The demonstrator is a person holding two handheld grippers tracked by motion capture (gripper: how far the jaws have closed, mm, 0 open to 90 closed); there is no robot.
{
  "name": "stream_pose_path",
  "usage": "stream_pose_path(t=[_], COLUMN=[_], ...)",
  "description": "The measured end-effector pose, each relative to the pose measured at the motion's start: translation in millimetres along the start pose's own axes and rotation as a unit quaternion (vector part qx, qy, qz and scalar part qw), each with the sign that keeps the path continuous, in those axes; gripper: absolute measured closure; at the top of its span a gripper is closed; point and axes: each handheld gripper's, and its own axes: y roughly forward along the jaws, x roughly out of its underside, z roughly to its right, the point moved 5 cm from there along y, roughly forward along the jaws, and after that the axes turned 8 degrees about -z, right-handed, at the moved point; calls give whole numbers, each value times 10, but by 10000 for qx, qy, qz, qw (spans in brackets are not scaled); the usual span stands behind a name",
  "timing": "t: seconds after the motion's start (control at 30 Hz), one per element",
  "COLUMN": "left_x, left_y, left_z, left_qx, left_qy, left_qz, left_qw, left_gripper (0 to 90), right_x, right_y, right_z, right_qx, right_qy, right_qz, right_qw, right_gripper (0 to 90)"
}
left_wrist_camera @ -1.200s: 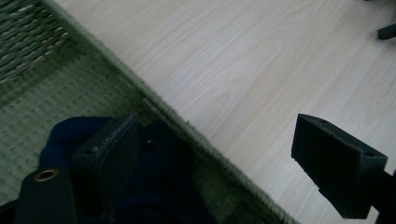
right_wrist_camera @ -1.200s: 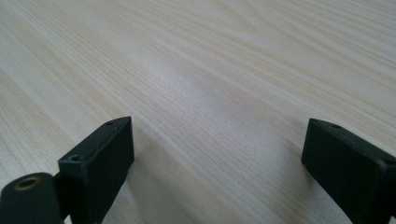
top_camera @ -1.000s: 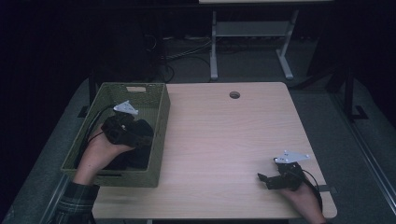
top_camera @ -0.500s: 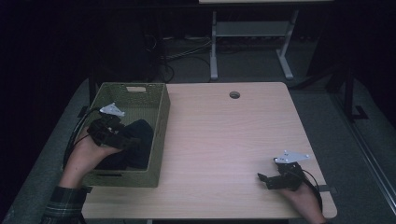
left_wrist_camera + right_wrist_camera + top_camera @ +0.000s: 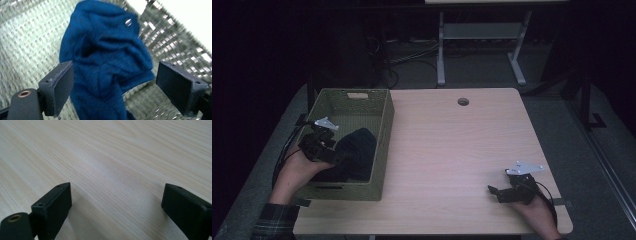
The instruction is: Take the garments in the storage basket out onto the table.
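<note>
Left gripper [image 5: 339, 156]: drawn back toward basket's [image 5: 382, 145] left wall, jaws wide apart, blue cloth [image 5: 105, 62] between them, ungrasped, lying in basket at desk's [image 5: 462, 150] left edge. Grasp pending. Right gripper [image 5: 116, 205]: open, idle, near-right corner.

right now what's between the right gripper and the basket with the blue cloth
Bare light wood table: in the high view nothing lies between the right gripper and the green woven basket holding the blue knit cloth.

Dim room, pale wooden table [image 5: 462, 150], grey floor [image 5: 592, 165], white metal stand [image 5: 477, 35] behind
</note>
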Motion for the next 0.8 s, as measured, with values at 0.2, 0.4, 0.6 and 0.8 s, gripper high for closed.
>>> stream_pose_path(t=[0.2,0.4,0.6,0.8], left_x=[65,101,126,149], left_y=[121,240,286,355], left_z=[-39,-49,-88,-111], left_qx=[8,37,10,-92], left_qy=[-66,-62,-67,13], left_qz=[-280,-517,-650,-869], left_qw=[9996,9986,9979,9962], left_gripper=[147,170,238,331], right_x=[0,0,0,0], right_y=[0,0,0,0], right_z=[1,1,2,2], right_qx=[4,5,6,7], right_qy=[4,3,2,4], right_qz=[-1,-1,0,0], right_qw=[10000,10000,10000,10000], right_gripper=[90,90,90,90])
